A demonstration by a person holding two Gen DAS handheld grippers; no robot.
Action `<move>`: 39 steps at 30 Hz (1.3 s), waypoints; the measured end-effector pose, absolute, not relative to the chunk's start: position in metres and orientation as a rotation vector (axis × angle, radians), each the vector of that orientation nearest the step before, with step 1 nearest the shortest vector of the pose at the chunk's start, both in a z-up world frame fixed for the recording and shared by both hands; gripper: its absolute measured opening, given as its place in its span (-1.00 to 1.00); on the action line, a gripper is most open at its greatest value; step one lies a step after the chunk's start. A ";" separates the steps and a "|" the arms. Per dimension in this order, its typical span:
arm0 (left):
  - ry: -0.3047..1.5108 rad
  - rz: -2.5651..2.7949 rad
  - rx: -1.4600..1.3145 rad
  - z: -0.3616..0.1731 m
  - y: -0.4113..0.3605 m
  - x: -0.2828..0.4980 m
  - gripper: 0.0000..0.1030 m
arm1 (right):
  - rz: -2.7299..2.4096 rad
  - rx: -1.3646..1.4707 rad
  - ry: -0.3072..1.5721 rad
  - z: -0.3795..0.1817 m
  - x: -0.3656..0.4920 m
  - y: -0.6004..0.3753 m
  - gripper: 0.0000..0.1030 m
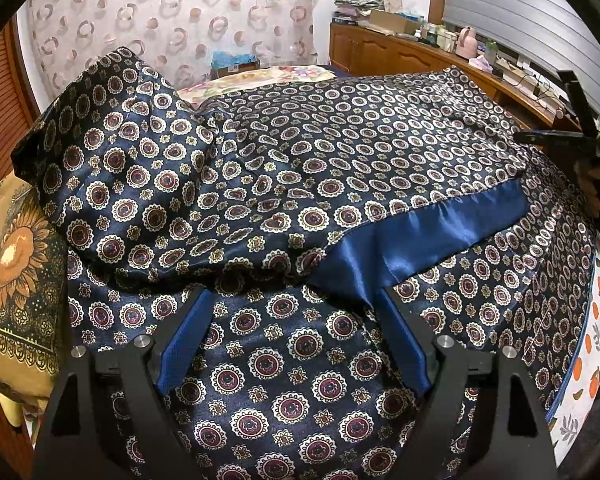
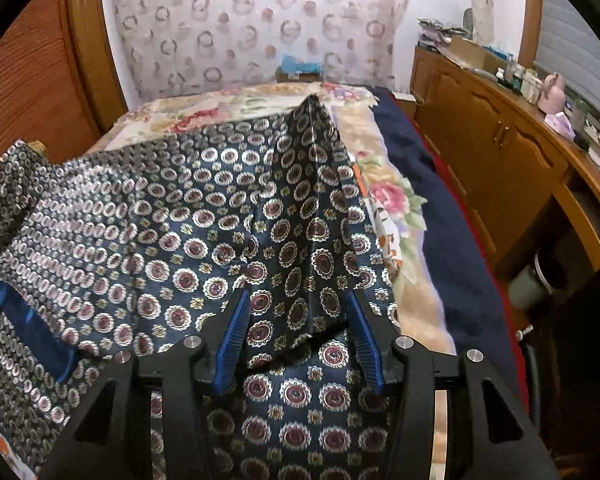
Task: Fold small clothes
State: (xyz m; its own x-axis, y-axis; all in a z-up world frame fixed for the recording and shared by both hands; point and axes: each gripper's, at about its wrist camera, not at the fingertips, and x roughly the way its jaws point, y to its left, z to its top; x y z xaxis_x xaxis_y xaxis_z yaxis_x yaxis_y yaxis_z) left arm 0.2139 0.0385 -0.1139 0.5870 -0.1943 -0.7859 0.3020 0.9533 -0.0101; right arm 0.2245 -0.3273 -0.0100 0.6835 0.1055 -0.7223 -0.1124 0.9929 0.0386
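I see the patterned garment (image 1: 340, 152) spread over the bed (image 2: 404, 208), directly under and ahead of both grippers. My left gripper (image 1: 296, 300) is spread wide with a plain blue hem (image 1: 420, 236) just beyond its tips, gripping nothing. My right gripper (image 2: 296, 300) is also spread, straddling a raised fold. The garment's long axis runs sideways between them.
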 end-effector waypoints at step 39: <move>0.686 0.011 0.202 -0.031 0.107 0.258 -0.24 | 0.122 -0.049 0.775 -0.016 0.226 -0.321 0.01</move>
State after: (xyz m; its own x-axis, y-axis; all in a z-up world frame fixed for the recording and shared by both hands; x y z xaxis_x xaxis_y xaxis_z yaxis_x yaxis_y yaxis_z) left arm 0.2578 0.1067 -0.0309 0.7744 0.0763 -0.6281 0.0568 0.9803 0.1891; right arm 0.2256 -0.3214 -0.0161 0.7076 0.0918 -0.7006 -0.1276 0.9918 0.0012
